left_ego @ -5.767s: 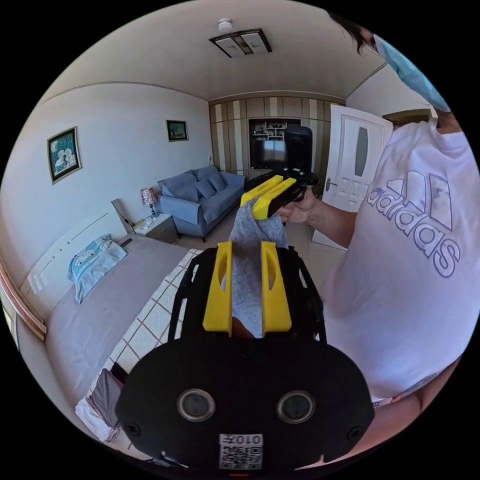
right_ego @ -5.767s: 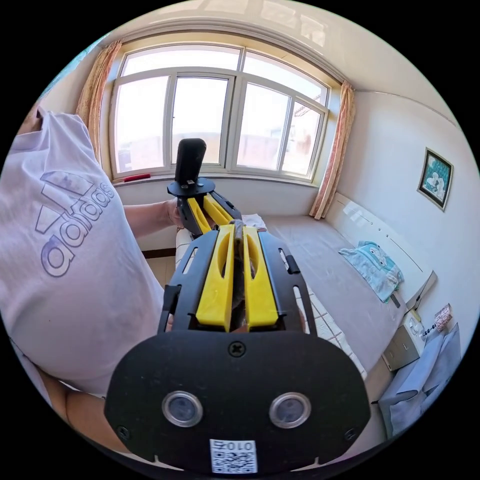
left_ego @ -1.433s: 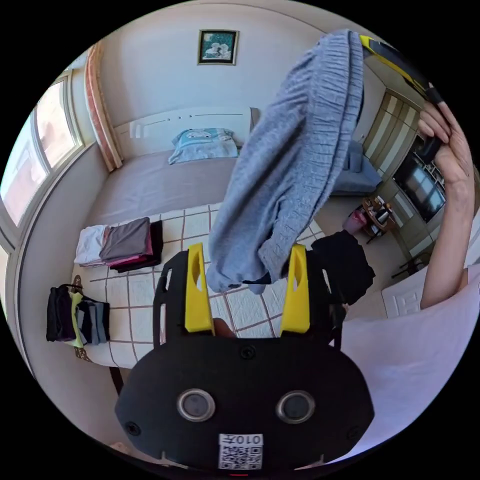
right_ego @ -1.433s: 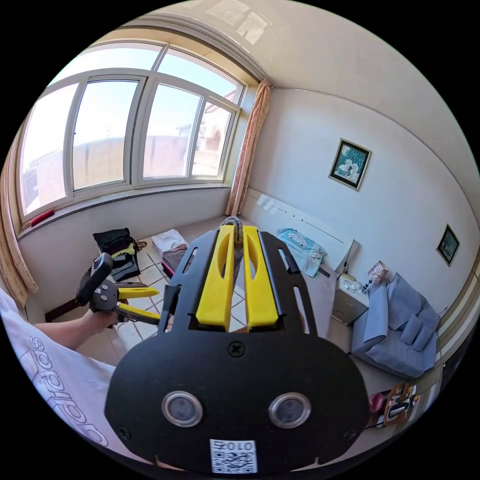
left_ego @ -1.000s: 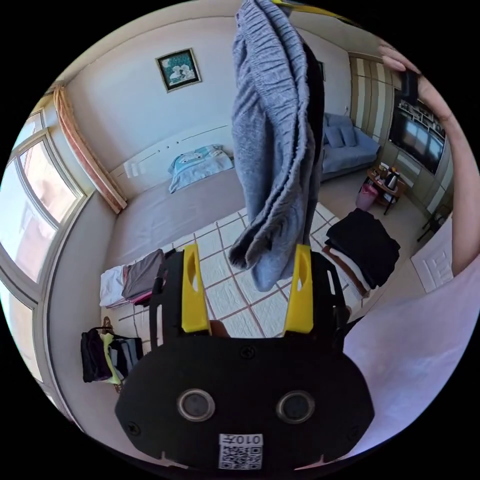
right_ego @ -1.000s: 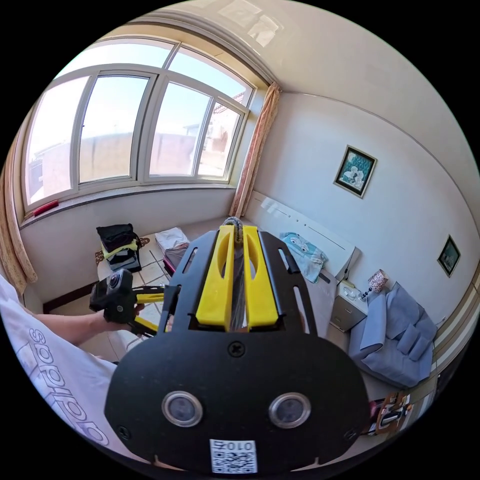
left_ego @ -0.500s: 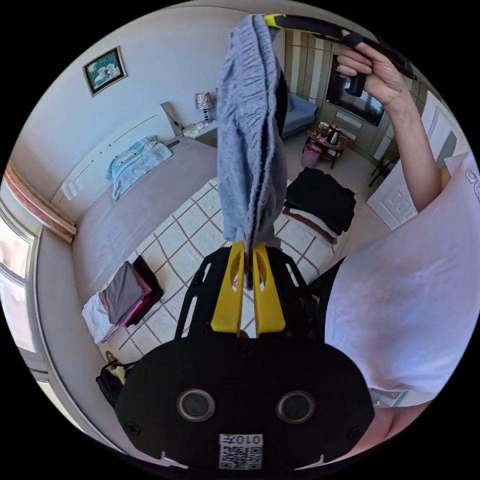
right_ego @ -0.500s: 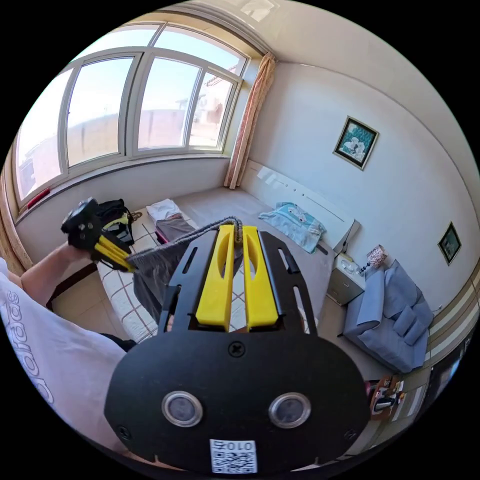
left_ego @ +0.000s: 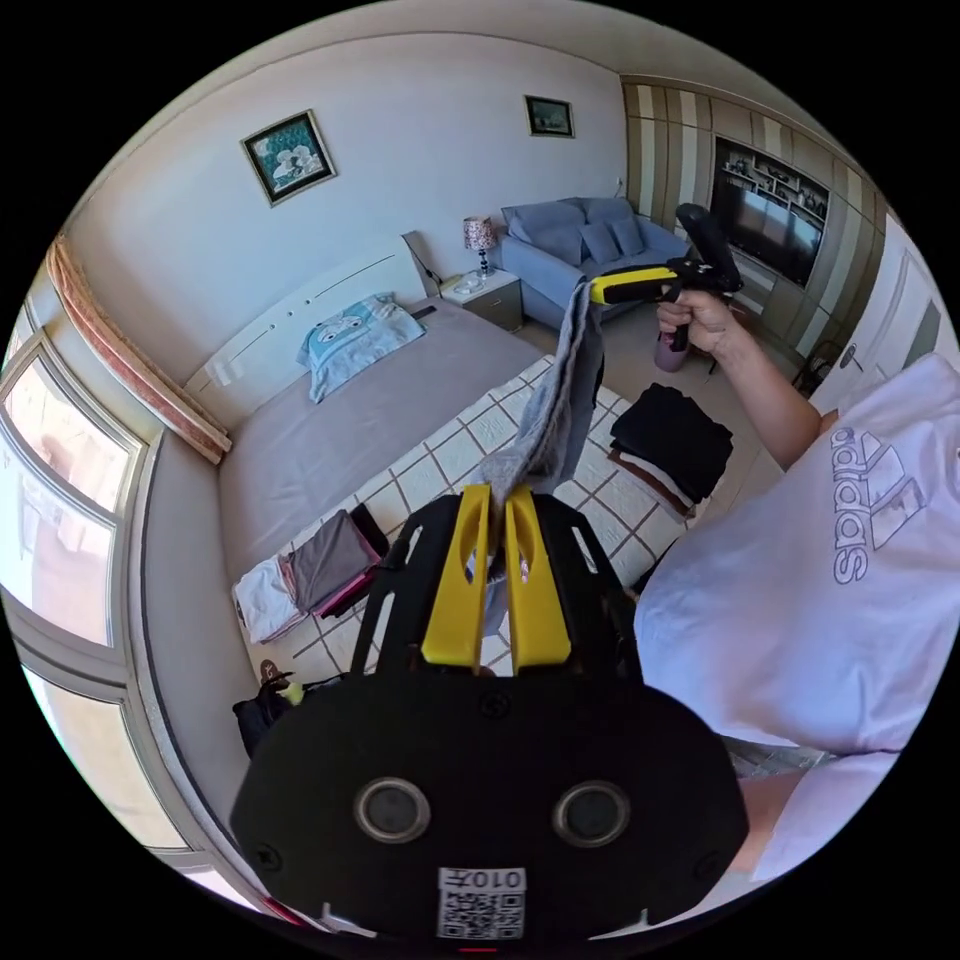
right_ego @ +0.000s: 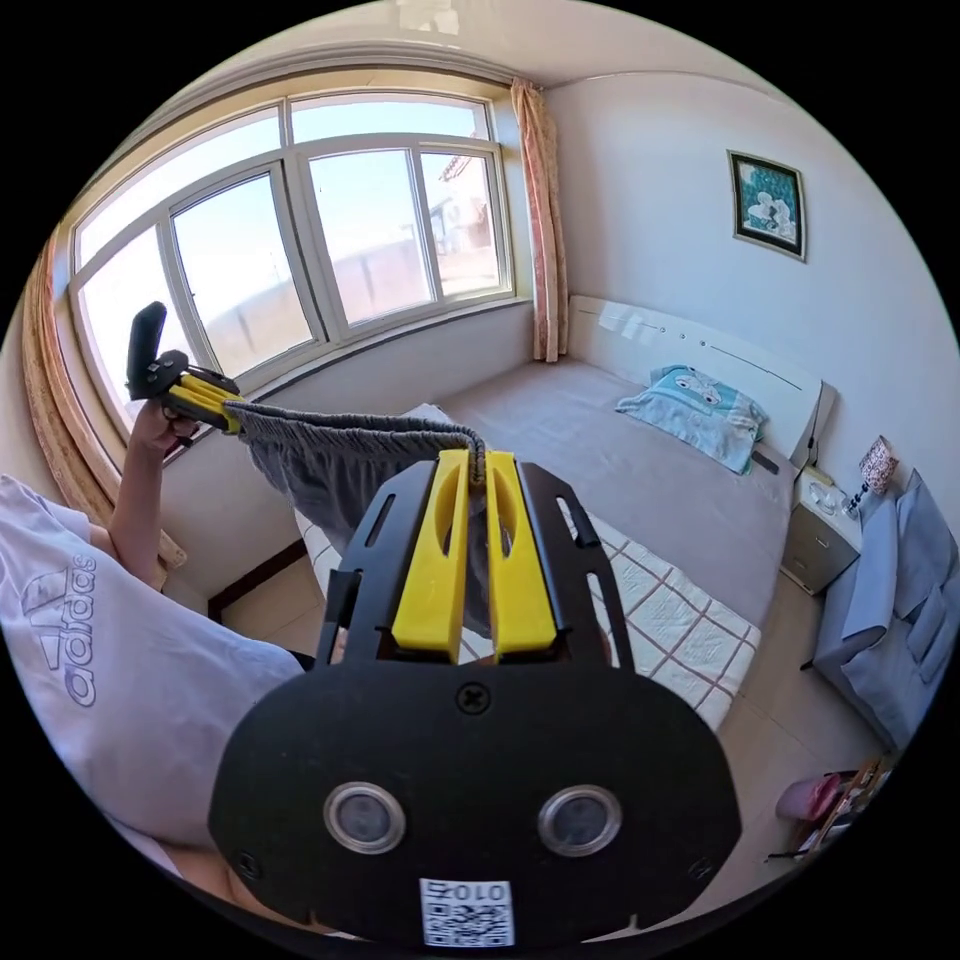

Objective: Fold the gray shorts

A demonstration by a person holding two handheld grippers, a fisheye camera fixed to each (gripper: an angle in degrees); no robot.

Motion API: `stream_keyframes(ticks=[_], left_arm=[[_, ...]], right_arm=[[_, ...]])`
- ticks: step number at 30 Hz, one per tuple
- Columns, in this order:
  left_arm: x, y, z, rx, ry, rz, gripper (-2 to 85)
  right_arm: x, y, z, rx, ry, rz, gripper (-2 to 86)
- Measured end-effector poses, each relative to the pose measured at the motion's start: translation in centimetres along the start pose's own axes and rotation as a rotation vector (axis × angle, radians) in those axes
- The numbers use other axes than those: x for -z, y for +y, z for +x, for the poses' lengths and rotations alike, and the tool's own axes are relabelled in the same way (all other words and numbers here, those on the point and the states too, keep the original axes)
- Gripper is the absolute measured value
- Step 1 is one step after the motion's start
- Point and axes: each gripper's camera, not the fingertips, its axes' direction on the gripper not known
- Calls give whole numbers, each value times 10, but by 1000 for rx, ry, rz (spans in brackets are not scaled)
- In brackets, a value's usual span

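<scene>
The gray shorts (left_ego: 555, 420) hang in the air above the bed, held by both grippers. In the left gripper view my left gripper (left_ego: 495, 492) is shut on one end of the fabric. From there the cloth runs up to my right gripper (left_ego: 597, 291), held in a hand. In the right gripper view my right gripper (right_ego: 478, 458) is shut on the elastic waistband. The band stretches left to the left gripper (right_ego: 232, 410), and the shorts (right_ego: 320, 470) hang below it.
The bed's checked quilt (left_ego: 450, 455) carries a black folded pile (left_ego: 672, 440), a gray, pink and white pile (left_ego: 310, 580) and a dark pile (left_ego: 268, 705) at its edge. A blue pillow (right_ego: 695, 410) lies by the headboard. The person's white shirt (left_ego: 800, 600) is close by.
My left gripper, open 1 s ago, has shut on the shorts' free end. The two grippers have since drawn apart and levelled, pulling the waistband taut between them.
</scene>
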Motion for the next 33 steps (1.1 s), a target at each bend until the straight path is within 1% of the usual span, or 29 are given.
stream_keyframes(ticks=[3, 6, 9, 10, 11, 13, 15, 17, 18, 20, 21, 23, 24, 26, 27, 28, 29, 31, 33], left_arm=[[-46, 3, 6, -5, 68, -63, 1], [-105, 3, 19, -33, 242, -80, 2], [-157, -1, 32, -54, 448, -3, 3], [-174, -2, 33, -42, 515, 43, 3], [-183, -2, 31, -30, 543, 67, 3], [-216, 6, 15, 59, 631, 157, 3], [-245, 20, -2, 152, 684, 211, 3], [-277, 41, -21, 250, 713, 231, 3], [-301, 59, -34, 322, 724, 231, 3], [-340, 92, -53, 431, 738, 224, 3], [-367, 117, -66, 500, 751, 213, 3], [-414, 159, -85, 619, 776, 180, 4], [-449, 191, -97, 696, 790, 154, 4], [-502, 240, -111, 798, 806, 111, 4], [-539, 272, -120, 858, 810, 75, 4], [-578, 304, -126, 908, 821, 38, 4], [-596, 319, -130, 930, 828, 19, 4], [-661, 373, -141, 996, 831, -67, 4], [-695, 402, -152, 1027, 849, -109, 4]], right_arm=[[-7, -5, 6, -49, 26, -44, 46], [-5, -21, 10, -82, 109, -78, 46], [6, -63, 8, -70, 183, -71, 46], [7, -88, 2, -38, 217, -71, 46], [2, -116, -6, 8, 251, -79, 46], [-17, -159, -22, 88, 295, -111, 46], [-52, -200, -40, 172, 317, -154, 47], [-121, -246, -68, 282, 309, -231, 47], [-142, -256, -75, 308, 304, -252, 47], [-236, -284, -106, 393, 257, -339, 47], [-261, -288, -114, 413, 240, -358, 47], [-373, -295, -143, 464, 149, -432, 47], [-403, -293, -150, 469, 122, -448, 47], [-526, -272, -177, 455, 15, -500, 47], [-557, -264, -183, 441, -9, -516, 47], [-616, -246, -196, 410, -48, -552, 47], [-670, -227, -208, 372, -66, -603, 47], [-734, -203, -225, 316, -104, -679, 46], [-768, -195, -243, 290, -140, -672, 46]])
